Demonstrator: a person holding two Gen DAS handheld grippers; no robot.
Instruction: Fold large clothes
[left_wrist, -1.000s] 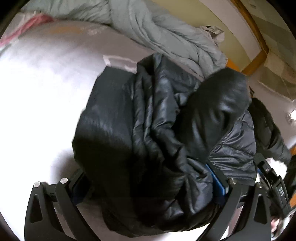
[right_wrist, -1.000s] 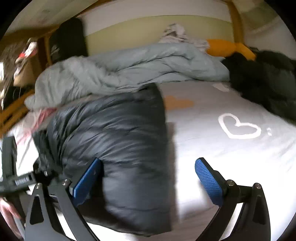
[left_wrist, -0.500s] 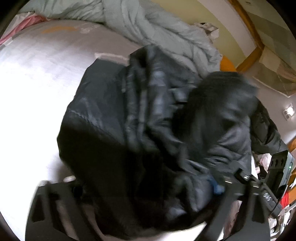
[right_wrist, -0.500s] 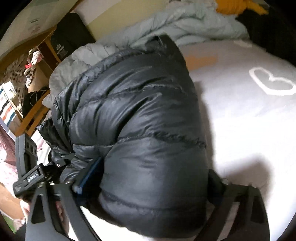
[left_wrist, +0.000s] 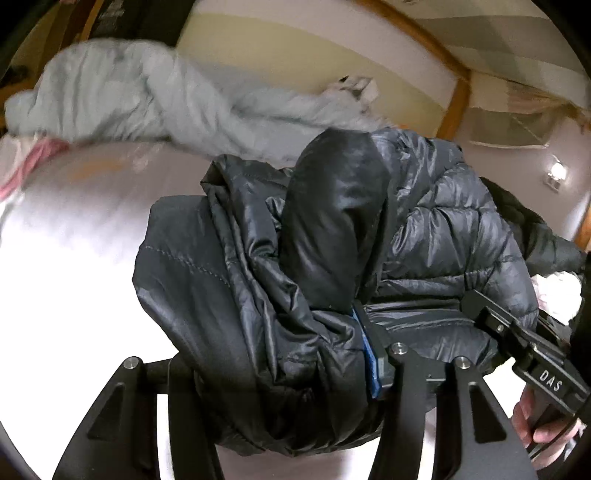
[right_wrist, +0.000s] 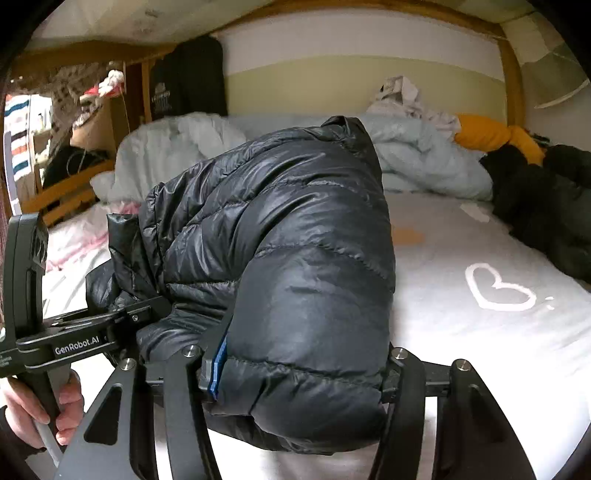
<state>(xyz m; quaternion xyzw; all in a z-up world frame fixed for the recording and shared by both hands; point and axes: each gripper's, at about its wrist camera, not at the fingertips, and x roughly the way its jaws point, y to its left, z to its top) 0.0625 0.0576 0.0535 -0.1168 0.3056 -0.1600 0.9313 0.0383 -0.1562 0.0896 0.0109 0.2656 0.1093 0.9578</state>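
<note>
A black puffer jacket (left_wrist: 332, 229), bundled into a thick fold, hangs a little above the white bed sheet (left_wrist: 74, 258). My left gripper (left_wrist: 273, 362) has its jaws closing on the bundle's near left end; one blue pad (left_wrist: 365, 354) presses into the fabric and the other finger is hidden behind it. In the right wrist view the same jacket (right_wrist: 295, 240) fills the middle. My right gripper (right_wrist: 306, 369) has its jaws closing on the jacket's right end, with both fingers squeezing the padding. A hand (right_wrist: 37, 406) holds the left gripper's handle.
A crumpled light blue duvet (right_wrist: 413, 155) lies along the far wall. Another dark garment (right_wrist: 546, 206) and an orange cushion (right_wrist: 491, 136) sit at the right. The sheet carries a white heart print (right_wrist: 498, 288). A wooden bed frame (right_wrist: 513, 74) borders the mattress.
Both grippers stood open around the jacket lying on the bed. They have since closed on its two ends and raised it, so it bulges up between them.
</note>
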